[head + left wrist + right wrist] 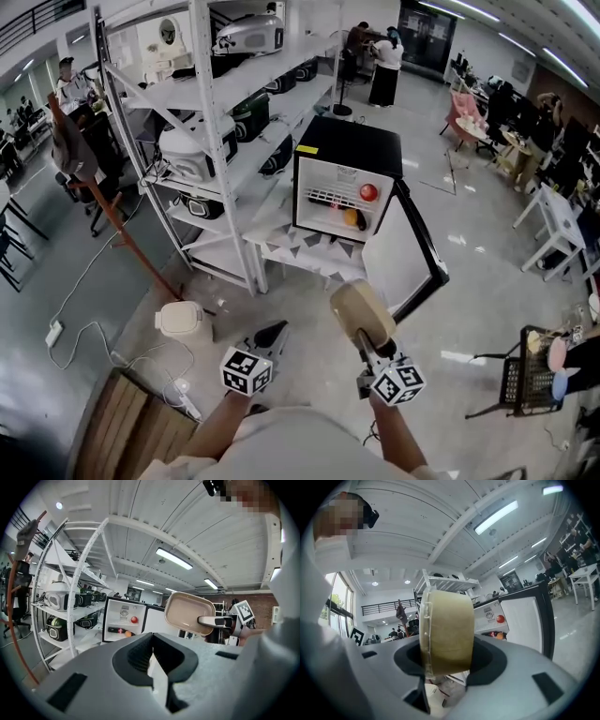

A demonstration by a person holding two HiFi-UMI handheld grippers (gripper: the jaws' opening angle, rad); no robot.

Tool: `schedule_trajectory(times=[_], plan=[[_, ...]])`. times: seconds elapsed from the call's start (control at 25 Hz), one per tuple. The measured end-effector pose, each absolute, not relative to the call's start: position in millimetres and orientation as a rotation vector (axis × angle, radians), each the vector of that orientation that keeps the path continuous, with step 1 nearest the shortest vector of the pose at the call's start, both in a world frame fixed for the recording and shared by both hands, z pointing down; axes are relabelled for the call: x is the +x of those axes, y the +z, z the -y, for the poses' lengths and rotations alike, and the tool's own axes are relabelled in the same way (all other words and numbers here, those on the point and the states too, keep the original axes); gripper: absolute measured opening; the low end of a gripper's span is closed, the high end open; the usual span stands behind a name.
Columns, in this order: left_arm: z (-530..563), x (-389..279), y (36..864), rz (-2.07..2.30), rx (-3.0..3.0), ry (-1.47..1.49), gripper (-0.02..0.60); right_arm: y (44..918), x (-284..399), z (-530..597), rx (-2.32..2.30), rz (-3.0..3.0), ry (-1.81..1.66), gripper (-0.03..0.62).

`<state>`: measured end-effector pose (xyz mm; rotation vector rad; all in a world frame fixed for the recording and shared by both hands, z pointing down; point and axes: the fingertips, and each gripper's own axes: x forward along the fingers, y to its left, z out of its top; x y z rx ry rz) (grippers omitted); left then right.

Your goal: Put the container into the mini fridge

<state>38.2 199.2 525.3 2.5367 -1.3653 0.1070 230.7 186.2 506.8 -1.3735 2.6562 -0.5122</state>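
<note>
A black mini fridge (345,159) stands on a low white stand with its door (410,251) swung open to the right. Inside it a red fruit (368,192) and an orange one (352,217) lie on the shelves. My right gripper (367,349) is shut on a beige lidded container (359,312), held on edge in front of the fridge. In the right gripper view the container (445,630) fills the jaws, with the fridge (490,618) behind it. My left gripper (272,334) is shut and holds nothing, to the left of the container (187,612).
A white shelf rack (216,122) with several rice cookers stands left of the fridge. On the floor a white cooker (181,319) and cables lie at the lower left, by a wooden crate (131,427). A black wire cart (530,375) is at the right.
</note>
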Motion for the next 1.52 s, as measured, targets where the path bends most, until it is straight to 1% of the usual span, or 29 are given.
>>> schedule_trajectory(times=[0.28, 0.68, 0.88, 1.52], plan=[[-194, 55, 530, 1.402, 2.510, 0.101, 0.005, 519, 246, -172, -1.338, -2.660, -0.561, 0.209], [-160, 50, 528, 1.411, 2.511, 0.086, 0.005, 525, 241, -141, -1.326, -2.662, -0.586, 0.209], [-124, 41, 529, 1.376, 2.535, 0.077, 0.005, 528, 235, -111, -1.367, -2.633, -0.600, 0.209], [-6, -9, 538, 1.211, 2.598, 0.100, 0.005, 533, 183, -21, -1.518, -2.555, -0.619, 0.209]])
